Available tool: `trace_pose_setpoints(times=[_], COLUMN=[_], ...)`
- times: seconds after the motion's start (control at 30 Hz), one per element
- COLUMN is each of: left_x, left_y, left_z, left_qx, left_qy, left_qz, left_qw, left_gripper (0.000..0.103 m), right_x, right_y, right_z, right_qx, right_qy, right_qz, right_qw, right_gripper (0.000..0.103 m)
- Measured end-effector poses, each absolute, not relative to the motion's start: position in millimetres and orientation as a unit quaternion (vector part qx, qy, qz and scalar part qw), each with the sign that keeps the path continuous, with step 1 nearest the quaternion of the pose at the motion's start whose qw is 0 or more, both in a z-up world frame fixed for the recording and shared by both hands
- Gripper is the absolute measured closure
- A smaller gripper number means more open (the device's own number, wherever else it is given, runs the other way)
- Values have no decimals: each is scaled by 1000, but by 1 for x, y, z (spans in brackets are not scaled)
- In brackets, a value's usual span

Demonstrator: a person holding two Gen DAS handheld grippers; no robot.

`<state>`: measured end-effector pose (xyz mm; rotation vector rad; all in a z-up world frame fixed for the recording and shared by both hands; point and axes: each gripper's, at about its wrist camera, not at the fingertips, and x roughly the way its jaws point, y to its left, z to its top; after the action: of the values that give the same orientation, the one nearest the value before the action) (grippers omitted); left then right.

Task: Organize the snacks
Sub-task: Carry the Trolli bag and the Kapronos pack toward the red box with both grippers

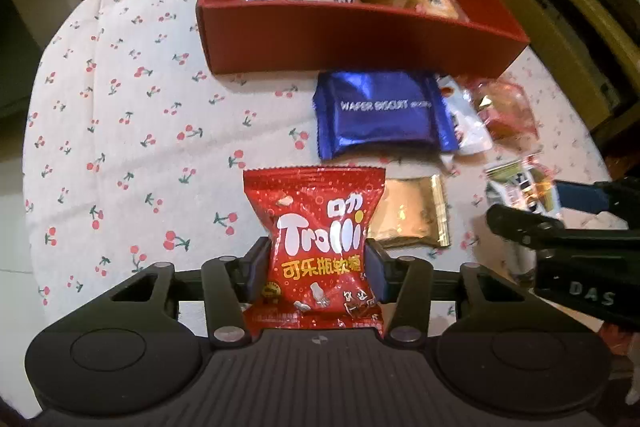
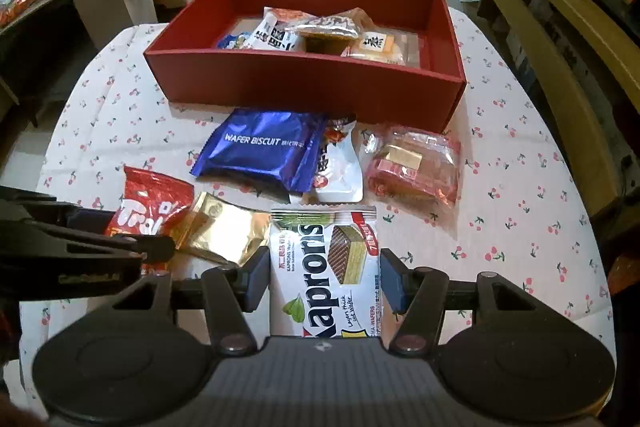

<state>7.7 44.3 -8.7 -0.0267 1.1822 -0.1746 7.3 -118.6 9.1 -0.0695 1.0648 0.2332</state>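
My left gripper (image 1: 318, 259) is shut on a red Trolli gummy bag (image 1: 316, 211), and its pads pinch the bag's waist. The bag stands upright over the cherry-print tablecloth. In the right wrist view the same bag (image 2: 152, 203) shows at the left. My right gripper (image 2: 324, 275) is shut on a white Kaprons wafer pack (image 2: 324, 247), with both pads against its long edges. Beyond both stands the red box (image 2: 304, 79), open-topped, with several snack packs inside. In the left wrist view the box (image 1: 360, 39) is straight ahead and the right gripper (image 1: 536, 203) is at the right.
Loose on the cloth before the box lie a blue wafer biscuit pack (image 2: 260, 151), a white pouch (image 2: 340, 167), a clear pink pack (image 2: 416, 163) and a gold packet (image 2: 224, 227). The round table's edge (image 2: 592, 227) curves near a wooden bench on the right. Cluttered shelves stand at the left.
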Motion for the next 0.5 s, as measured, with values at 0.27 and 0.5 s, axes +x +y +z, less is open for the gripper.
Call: trace_pose_setpoints(times=[0.27, 0.5], left_x=[12, 23], left_y=[41, 39], left_z=[9, 22], left_qx=[-36, -45], left_qy=[539, 523], left_qz=[-102, -110], left_qw=[835, 844], left_gripper=[47, 47], right_x=[9, 18], right_y=[-120, -121], right_z=[16, 26], right_qx=[-25, -14], right_qy=[493, 479], right_qz=[108, 102], right_qw=[863, 872], right_gripper=[30, 30])
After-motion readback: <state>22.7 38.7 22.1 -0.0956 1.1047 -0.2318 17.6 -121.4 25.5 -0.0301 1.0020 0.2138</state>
